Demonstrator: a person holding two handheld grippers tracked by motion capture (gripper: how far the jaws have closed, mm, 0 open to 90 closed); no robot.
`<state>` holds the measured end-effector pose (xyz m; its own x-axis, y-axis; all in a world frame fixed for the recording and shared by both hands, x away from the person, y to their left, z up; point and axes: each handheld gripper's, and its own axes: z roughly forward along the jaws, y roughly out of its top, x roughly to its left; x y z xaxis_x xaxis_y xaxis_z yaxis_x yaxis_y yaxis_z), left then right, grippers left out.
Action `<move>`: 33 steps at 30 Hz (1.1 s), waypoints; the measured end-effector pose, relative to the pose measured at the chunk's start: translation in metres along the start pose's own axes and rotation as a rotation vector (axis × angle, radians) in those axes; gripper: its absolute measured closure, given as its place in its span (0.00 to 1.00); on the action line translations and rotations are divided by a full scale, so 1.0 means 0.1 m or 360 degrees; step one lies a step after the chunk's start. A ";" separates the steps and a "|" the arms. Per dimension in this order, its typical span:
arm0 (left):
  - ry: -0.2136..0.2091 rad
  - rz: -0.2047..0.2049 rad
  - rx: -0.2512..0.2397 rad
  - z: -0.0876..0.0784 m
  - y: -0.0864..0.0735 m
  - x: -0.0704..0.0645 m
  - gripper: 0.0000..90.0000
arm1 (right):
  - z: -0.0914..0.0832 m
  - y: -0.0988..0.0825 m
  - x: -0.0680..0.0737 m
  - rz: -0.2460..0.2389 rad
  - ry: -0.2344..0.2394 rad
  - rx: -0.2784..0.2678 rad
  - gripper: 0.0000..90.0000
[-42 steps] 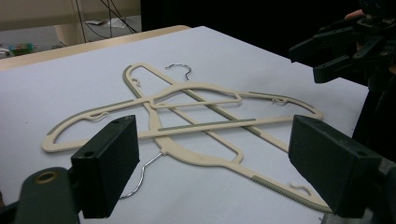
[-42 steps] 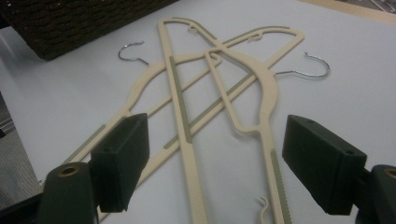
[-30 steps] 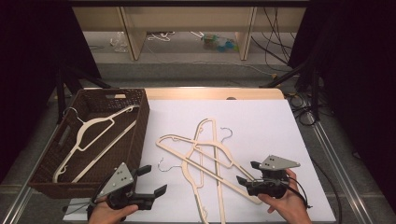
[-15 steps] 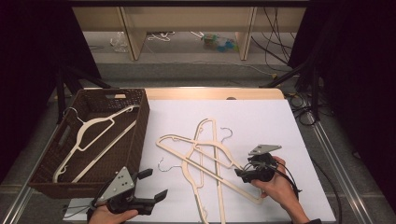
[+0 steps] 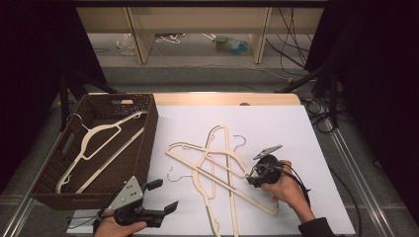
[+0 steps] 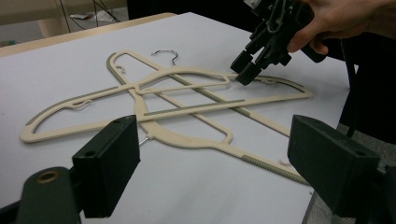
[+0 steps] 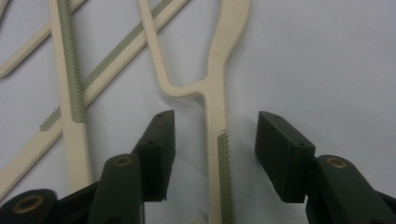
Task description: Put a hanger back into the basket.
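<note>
Straddling hanger arm (image 7: 217, 116), right tool (image 7: 212, 154) unclamped.

Hangers lying crossed on the bench, basket sitting to their left.

Three hangers (image 5: 217, 173) are lying across one another mid-bench (image 5: 296, 128); the wicker basket (image 5: 148, 133) is standing at the left edge, holding one more hanger (image 5: 99, 143). The right gripper (image 5: 253, 178) is straddling an arm of the pile at its right side, while the left gripper (image 5: 163, 197) is hovering at the near edge, just before the basket.
</note>
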<state>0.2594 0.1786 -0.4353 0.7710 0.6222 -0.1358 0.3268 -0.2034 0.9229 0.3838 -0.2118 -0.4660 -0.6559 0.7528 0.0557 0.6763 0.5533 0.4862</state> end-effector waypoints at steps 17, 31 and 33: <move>-0.0003 -0.0019 -0.0001 0.02 -0.01 0.00 0.20 | 0.06 0.19 -0.01 -0.0133 0.0006 0.0160 0.80; -0.0014 -0.0017 -0.0005 0.05 -0.01 0.02 0.21 | 0.05 0.21 -0.04 -0.0142 0.0006 0.0180 0.89; -0.0007 -0.0005 0.0021 0.04 -0.01 0.02 0.21 | 0.05 0.21 -0.04 -0.0166 -0.0001 0.0182 0.89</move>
<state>0.2626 0.1768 -0.4375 0.7723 0.6195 -0.1403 0.3362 -0.2113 0.9178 0.4027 -0.2017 -0.4598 -0.7244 0.6894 0.0092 0.6383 0.6655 0.3869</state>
